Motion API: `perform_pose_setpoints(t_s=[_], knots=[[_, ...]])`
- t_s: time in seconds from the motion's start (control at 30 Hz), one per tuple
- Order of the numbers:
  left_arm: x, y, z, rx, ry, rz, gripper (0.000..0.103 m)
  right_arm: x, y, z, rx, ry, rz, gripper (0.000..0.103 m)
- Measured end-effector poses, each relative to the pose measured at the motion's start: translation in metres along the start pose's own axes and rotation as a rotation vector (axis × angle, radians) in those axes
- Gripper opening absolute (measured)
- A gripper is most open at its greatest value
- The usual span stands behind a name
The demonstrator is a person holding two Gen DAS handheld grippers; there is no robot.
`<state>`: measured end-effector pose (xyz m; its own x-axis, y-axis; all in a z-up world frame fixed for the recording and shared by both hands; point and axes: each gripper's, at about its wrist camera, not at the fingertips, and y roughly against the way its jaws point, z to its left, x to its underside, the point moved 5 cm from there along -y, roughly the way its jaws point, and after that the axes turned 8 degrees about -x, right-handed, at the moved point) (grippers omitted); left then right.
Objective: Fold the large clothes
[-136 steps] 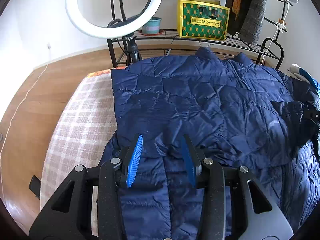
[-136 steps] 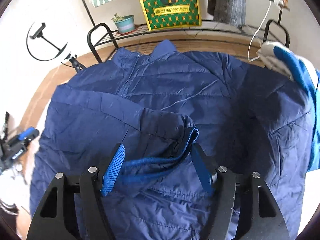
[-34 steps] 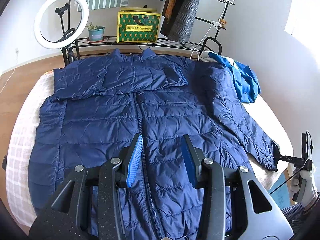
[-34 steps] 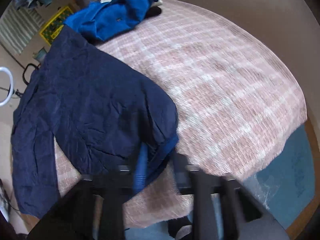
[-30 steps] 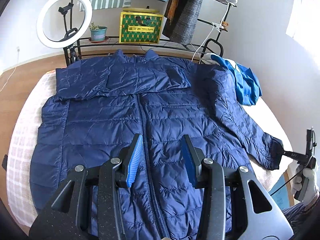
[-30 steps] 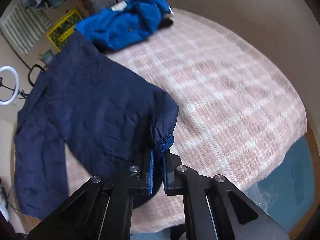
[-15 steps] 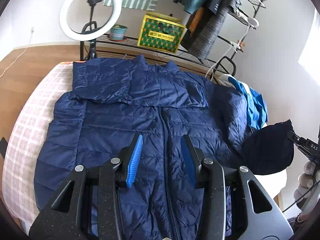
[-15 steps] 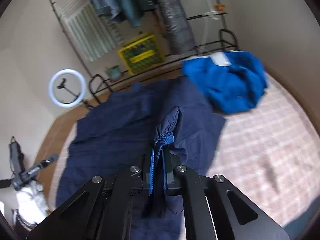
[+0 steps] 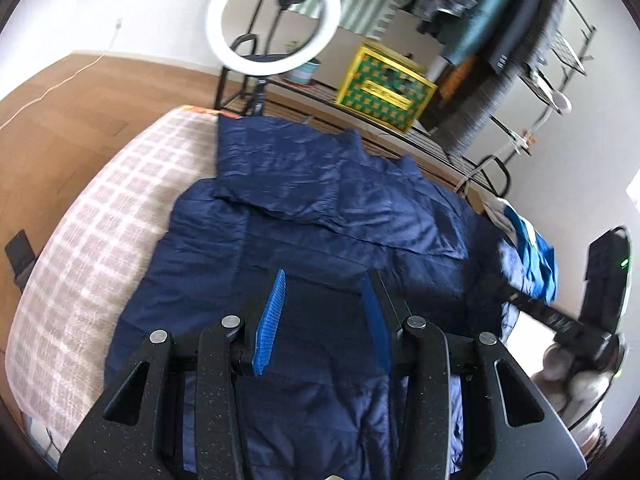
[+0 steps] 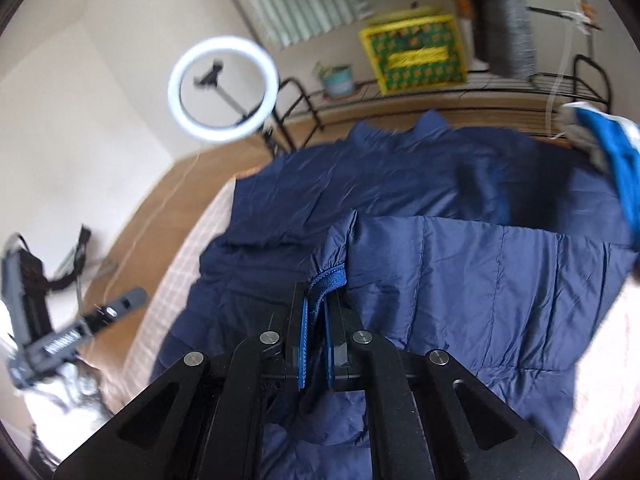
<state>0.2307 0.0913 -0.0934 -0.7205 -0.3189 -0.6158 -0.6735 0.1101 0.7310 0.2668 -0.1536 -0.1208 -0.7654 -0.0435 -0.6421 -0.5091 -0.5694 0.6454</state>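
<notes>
In the left wrist view a yellow and green crate (image 9: 384,88) sits on a black wire rack (image 9: 444,140) at the head of the bed, with a small potted plant (image 9: 306,70) beside it; what the crate holds cannot be made out. A ring light (image 9: 274,20) stands on the wooden floor (image 9: 80,92) just past the bed's far corner. The navy puffer jacket (image 9: 320,248) lies spread on the checked bed cover (image 9: 100,220), one sleeve folded across its chest, leaving a bare strip of cover along the left edge. A blue garment (image 9: 536,252) is bunched by the right edge. The left gripper (image 9: 326,300) hangs above the jacket's lower front, its fingers (image 9: 272,312) parted and grasping nothing. In the right wrist view, which is blurred, the same crate (image 10: 416,52) and plant pot (image 10: 338,78) stand on the rack. The right gripper (image 10: 316,328) has its fingers clenched on the ribbed sleeve cuff (image 10: 328,280), and the sleeve (image 10: 480,288) stretches away to the right, lifted over the jacket's body. The other gripper (image 10: 60,340) shows at the left edge over the floor.
</notes>
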Motion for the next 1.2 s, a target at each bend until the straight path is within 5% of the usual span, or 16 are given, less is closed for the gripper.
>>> perform_pose_setpoints(t_s=[0.13, 0.27, 0.4, 0.67, 0.93, 0.97, 1.1, 1.2], knots=[[-0.003, -0.014, 0.01, -0.002, 0.03, 0.023, 0.041, 0.002, -0.03, 0.0, -0.007, 0.019, 0.063, 0.011], [0.002, -0.035, 0.003, 0.041, 0.03, 0.088, 0.041, -0.003, -0.025, -0.007, -0.079, -0.036, 0.061, 0.041], [0.011, -0.052, -0.02, 0.084, -0.011, 0.151, 0.041, -0.009, 0.002, -0.015, -0.105, -0.062, 0.002, 0.043], [0.033, -0.108, -0.08, 0.143, -0.052, 0.284, 0.047, 0.014, 0.079, -0.077, 0.048, -0.179, -0.077, 0.043], [0.05, -0.162, -0.108, 0.063, -0.117, 0.324, 0.051, 0.048, 0.122, -0.167, 0.254, -0.283, -0.059, 0.043], [0.05, -0.163, -0.11, 0.069, -0.118, 0.319, 0.048, 0.051, 0.125, -0.176, 0.248, -0.305, -0.055, 0.043], [0.048, -0.163, -0.121, 0.077, -0.157, 0.301, 0.007, 0.052, 0.128, -0.191, 0.252, -0.319, -0.048, 0.043], [0.04, -0.158, -0.132, 0.054, -0.221, 0.245, 0.005, 0.054, 0.128, -0.193, 0.253, -0.31, -0.043, 0.043]])
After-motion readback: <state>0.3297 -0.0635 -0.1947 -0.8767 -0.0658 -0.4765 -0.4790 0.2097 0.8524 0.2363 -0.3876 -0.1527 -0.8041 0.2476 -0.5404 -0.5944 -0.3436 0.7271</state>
